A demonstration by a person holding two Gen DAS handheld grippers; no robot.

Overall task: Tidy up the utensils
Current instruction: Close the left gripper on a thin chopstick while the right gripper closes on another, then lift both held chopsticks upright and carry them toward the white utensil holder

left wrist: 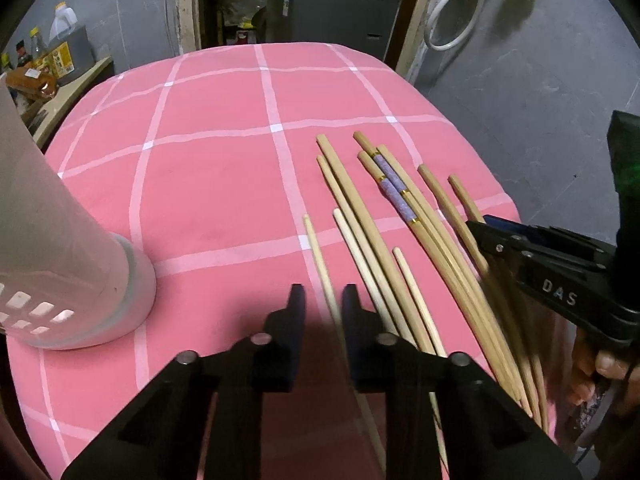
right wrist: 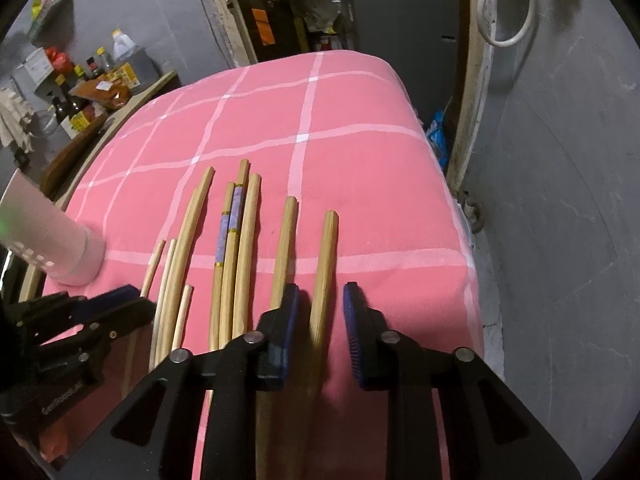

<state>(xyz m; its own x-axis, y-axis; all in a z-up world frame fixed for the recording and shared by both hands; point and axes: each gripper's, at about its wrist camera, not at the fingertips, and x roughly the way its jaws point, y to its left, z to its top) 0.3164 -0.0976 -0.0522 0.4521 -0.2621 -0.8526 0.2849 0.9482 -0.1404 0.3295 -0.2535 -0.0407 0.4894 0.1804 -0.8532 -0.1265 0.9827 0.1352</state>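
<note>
Several wooden chopsticks [left wrist: 384, 216] lie side by side on a pink checked tablecloth [left wrist: 216, 168]; one pair has purple bands [left wrist: 394, 192]. My left gripper [left wrist: 323, 300] is open, low over the cloth, its jaws either side of the leftmost thin chopstick [left wrist: 318, 256]. My right gripper [right wrist: 322, 300] is open, its jaws astride the rightmost chopstick [right wrist: 326, 264]. The right gripper also shows at the right of the left wrist view [left wrist: 488, 226]. A white perforated utensil holder [left wrist: 60, 248] stands on the cloth at the left, and appears in the right wrist view [right wrist: 56, 236].
The cloth [right wrist: 360, 152] drops off at its right edge to a grey floor [right wrist: 560, 200]. A shelf with bottles and packets [right wrist: 80, 88] stands at the far left. A dark cabinet [left wrist: 336, 12] and a white hose [left wrist: 452, 12] are behind the table.
</note>
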